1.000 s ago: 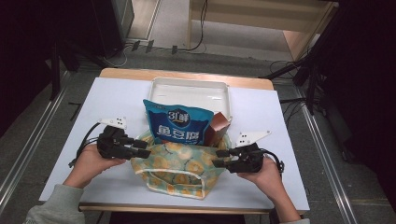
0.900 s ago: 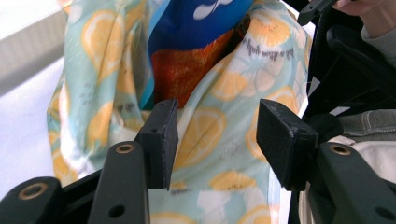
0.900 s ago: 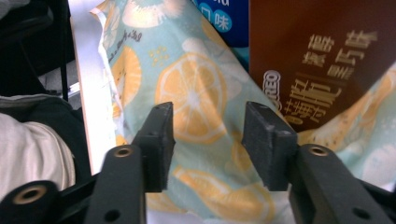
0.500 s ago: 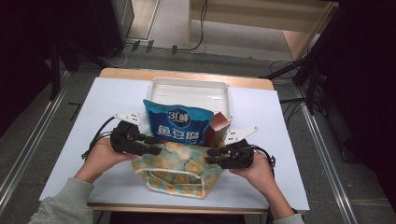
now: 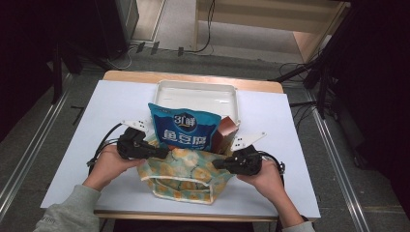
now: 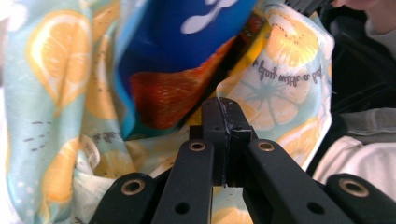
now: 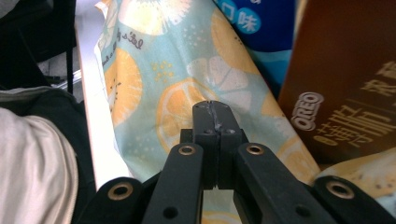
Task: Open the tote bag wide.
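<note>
Item: lemon-print bag (image 5: pixel 186 174), lower centre, mouth facing up, long axis left-right. I am pinching its rim, having just closed left tool (image 5: pixel 162 152) and right tool (image 5: pixel 220 164).

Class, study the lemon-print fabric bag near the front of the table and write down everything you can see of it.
The fabric bag looks like soft, pale blue-green cloth printed with yellow lemon slices and small dark lettering, with a cream-trimmed edge. It sits rumpled near the table's front edge, mouth open upward. A blue snack packet and a brown Oreo box stand up out of it. The left gripper and the right gripper meet its rim on opposite sides, jaws closed; whether cloth is pinched cannot be made out.
</note>
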A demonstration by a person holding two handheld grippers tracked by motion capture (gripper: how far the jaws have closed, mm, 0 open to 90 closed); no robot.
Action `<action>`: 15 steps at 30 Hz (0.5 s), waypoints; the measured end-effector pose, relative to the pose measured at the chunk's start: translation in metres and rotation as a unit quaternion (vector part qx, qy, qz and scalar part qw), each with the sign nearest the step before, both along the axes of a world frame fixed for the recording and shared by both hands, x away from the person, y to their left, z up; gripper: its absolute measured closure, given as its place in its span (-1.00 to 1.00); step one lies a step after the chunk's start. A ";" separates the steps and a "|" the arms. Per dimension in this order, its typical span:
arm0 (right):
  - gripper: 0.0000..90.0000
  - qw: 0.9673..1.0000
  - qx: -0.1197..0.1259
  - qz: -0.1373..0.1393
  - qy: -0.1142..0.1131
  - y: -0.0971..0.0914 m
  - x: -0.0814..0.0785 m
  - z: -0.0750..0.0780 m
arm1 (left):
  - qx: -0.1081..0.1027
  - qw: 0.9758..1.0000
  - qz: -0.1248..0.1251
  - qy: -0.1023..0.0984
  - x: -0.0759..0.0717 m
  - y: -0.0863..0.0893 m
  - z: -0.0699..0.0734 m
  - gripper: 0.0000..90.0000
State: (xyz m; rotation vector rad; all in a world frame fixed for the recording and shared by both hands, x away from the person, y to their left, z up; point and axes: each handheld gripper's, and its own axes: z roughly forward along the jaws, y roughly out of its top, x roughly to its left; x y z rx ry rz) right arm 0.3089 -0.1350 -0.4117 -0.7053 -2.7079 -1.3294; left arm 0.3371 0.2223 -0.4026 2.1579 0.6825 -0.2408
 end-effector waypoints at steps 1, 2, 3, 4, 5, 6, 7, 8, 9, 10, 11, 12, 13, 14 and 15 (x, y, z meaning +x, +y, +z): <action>1.00 1.000 -0.001 0.001 0.002 0.000 -0.001 0.000 | 0.000 1.000 -0.003 0.000 -0.002 0.000 0.001 1.00; 1.00 1.000 -0.002 0.001 0.003 0.001 -0.003 0.000 | -0.001 1.000 -0.002 0.001 -0.003 0.000 0.001 1.00; 1.00 1.000 -0.001 0.002 0.001 0.001 -0.004 0.000 | -0.004 1.000 -0.005 0.002 -0.004 0.001 0.002 1.00; 1.00 1.000 -0.004 0.002 0.005 0.000 -0.005 0.000 | -0.006 1.000 -0.006 0.003 -0.006 0.002 0.002 1.00; 1.00 1.000 -0.002 0.005 0.001 0.000 -0.006 0.000 | -0.008 1.000 -0.006 0.006 -0.008 0.002 0.002 1.00; 1.00 1.000 -0.003 0.005 0.003 -0.001 -0.007 -0.001 | -0.007 1.000 -0.006 0.007 -0.009 0.003 0.002 1.00; 1.00 1.000 -0.004 0.005 0.004 -0.002 -0.010 -0.001 | -0.008 1.000 -0.009 0.007 -0.011 0.004 0.000 1.00; 1.00 1.000 -0.004 0.005 0.004 -0.002 -0.010 -0.001 | -0.007 1.000 -0.007 0.009 -0.012 0.004 -0.001 1.00; 1.00 1.000 -0.003 0.005 0.004 -0.002 -0.010 -0.002 | -0.005 1.000 -0.005 0.011 -0.014 0.005 -0.002 1.00; 1.00 1.000 -0.003 0.005 0.002 -0.003 -0.011 -0.003 | -0.008 1.000 -0.006 0.015 -0.015 0.006 -0.004 1.00; 1.00 1.000 -0.003 0.005 0.006 -0.003 -0.012 -0.004 | -0.006 1.000 -0.005 0.014 -0.015 0.007 -0.006 1.00; 1.00 1.000 -0.003 0.005 0.006 -0.003 -0.012 -0.004 | -0.008 1.000 -0.003 0.018 -0.017 0.007 -0.008 1.00; 1.00 1.000 -0.001 0.005 0.007 -0.003 -0.013 -0.006 | -0.009 1.000 -0.003 0.018 -0.017 0.007 -0.009 1.00; 1.00 1.000 0.001 0.008 0.006 -0.003 -0.013 -0.007 | -0.010 1.000 -0.003 0.018 -0.018 0.007 -0.011 1.00; 1.00 1.000 0.000 0.011 0.009 -0.003 -0.015 -0.010 | -0.012 1.000 -0.005 0.019 -0.018 0.007 -0.013 1.00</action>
